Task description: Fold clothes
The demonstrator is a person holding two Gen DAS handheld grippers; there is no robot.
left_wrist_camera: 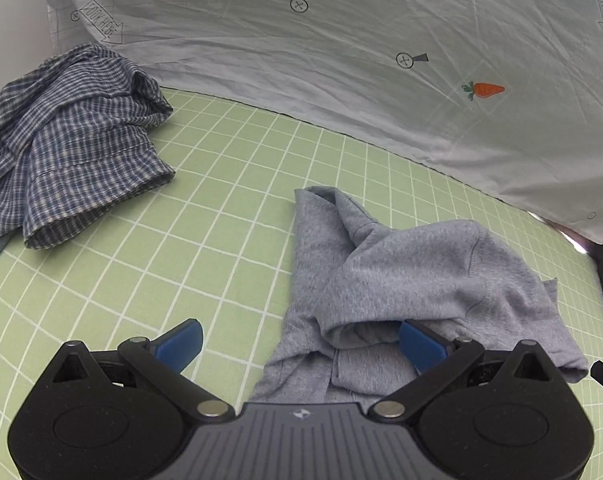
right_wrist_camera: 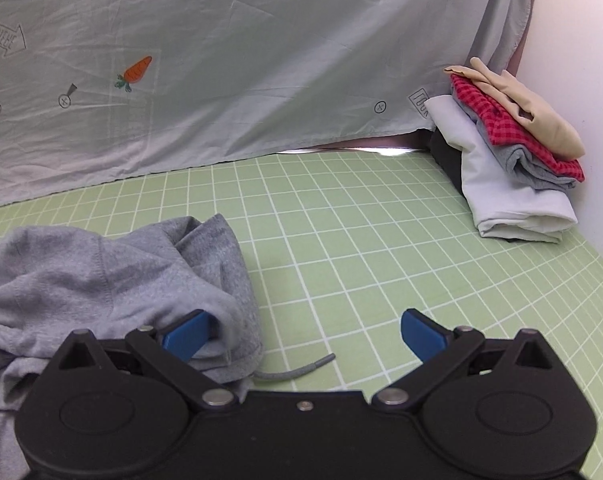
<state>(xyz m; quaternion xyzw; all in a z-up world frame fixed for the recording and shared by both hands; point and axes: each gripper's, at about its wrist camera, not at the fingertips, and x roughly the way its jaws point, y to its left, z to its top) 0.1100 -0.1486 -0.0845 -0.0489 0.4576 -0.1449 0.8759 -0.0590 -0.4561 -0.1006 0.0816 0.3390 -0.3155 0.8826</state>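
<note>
Grey hoodie [left_wrist_camera: 421, 280] rumpled on table [left_wrist_camera: 221, 220]; left gripper [left_wrist_camera: 299, 346] and right gripper [right_wrist_camera: 303, 336] flank it, fingers wide apart, empty, poised to grip.

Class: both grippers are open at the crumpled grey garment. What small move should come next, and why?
Probably close both grippers on the grey garment edges: the left gripper and right gripper stand open, each with one blue finger at the bunched cloth, which needs spreading.
</note>
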